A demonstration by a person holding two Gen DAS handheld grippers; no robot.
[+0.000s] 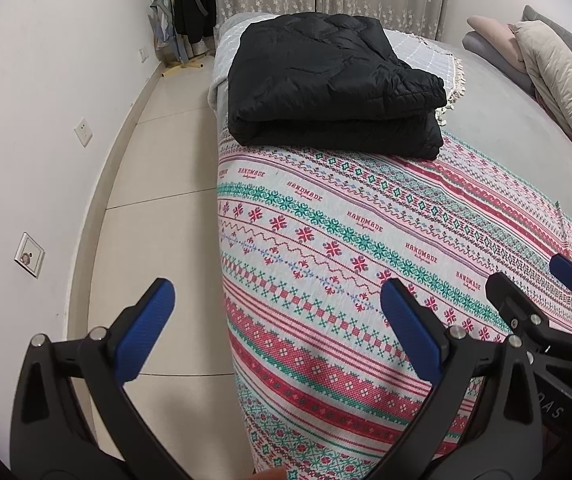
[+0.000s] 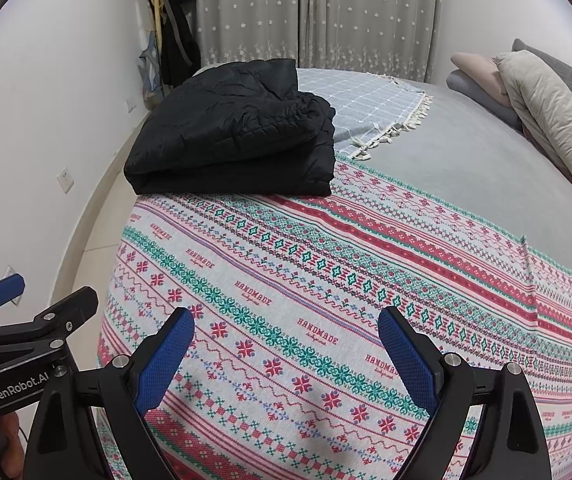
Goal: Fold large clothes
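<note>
This is a bedroom with white walls, pale floor tiles (image 1: 158, 184) and grey star curtains (image 2: 310, 12) at the far end. A big bed fills most of the room. A bright patterned blanket (image 1: 366, 240) with red and green shapes covers the near part, right under both grippers.

The left gripper (image 1: 278, 320) is spread wide and holds nothing. It hangs over the left edge of the bed, with one blue finger over the floor and one over the blanket. The right gripper (image 2: 286, 352) is spread wide too, with nothing between its fingers. It sits just beside the left one, over the blanket.

The black puffy jacket (image 1: 334, 84) is far ahead of both grippers, well apart from them. It looks already folded into a thick bundle. It lies near the left edge of the bed, partly on a checked throw (image 2: 366, 96) with tassels. Pillows (image 2: 546, 120) are stacked far ahead on the right.

What could go wrong? The jacket is puffy and smooth, so I think the fold could spring open or slide. It is close to the edge, so a bump could push it onto the floor. A gripper could also catch the blanket and drag the jacket along.
</note>
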